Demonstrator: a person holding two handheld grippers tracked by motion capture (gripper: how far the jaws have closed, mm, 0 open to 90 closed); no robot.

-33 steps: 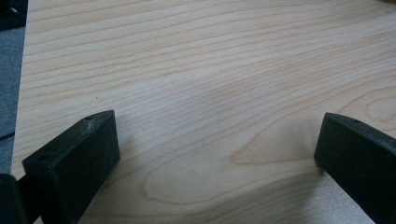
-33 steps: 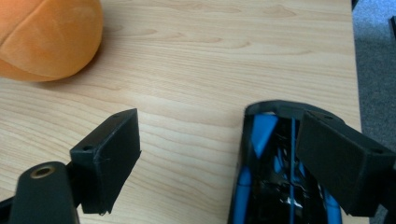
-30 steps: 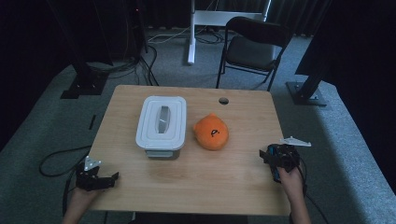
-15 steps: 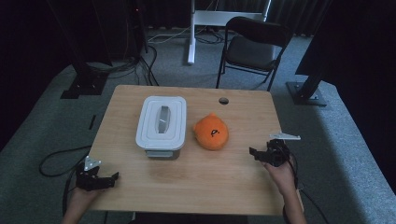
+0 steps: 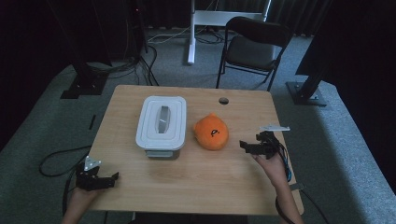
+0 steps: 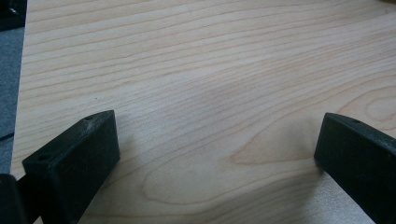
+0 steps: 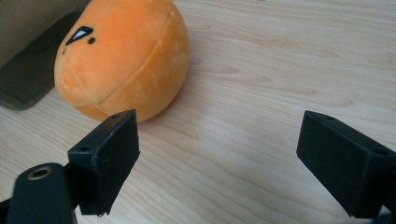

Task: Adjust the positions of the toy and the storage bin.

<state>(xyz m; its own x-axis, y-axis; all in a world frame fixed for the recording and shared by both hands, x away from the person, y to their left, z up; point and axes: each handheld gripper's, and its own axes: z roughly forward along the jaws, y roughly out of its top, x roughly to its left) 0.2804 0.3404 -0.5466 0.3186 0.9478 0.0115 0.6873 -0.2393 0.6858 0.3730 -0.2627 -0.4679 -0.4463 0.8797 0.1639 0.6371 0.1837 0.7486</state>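
Note:
A round orange plush toy (image 5: 211,133) with a small black face mark lies on the wooden table (image 5: 187,186), just right of a white lidded container (image 5: 161,122). My right gripper (image 5: 246,145) hovers a short way right of the toy, jaws open and pointing at it. In the right gripper view the plush toy (image 7: 122,56) lies ahead and to the left of the open right gripper (image 7: 233,149), untouched. My left gripper (image 5: 108,179) rests near the table's front left corner. Its jaws stand wide open over bare wood in the left gripper view (image 6: 215,158).
A dark cable hole (image 5: 223,100) marks the table's far side. Behind the table stands a black chair (image 5: 252,46) on grey carpet, with dark stand bases (image 5: 306,93) to either side. A cable loops on the floor at the left.
My right gripper has moved left from the table's right edge toward the orange plush toy. The left gripper has stayed where it was.

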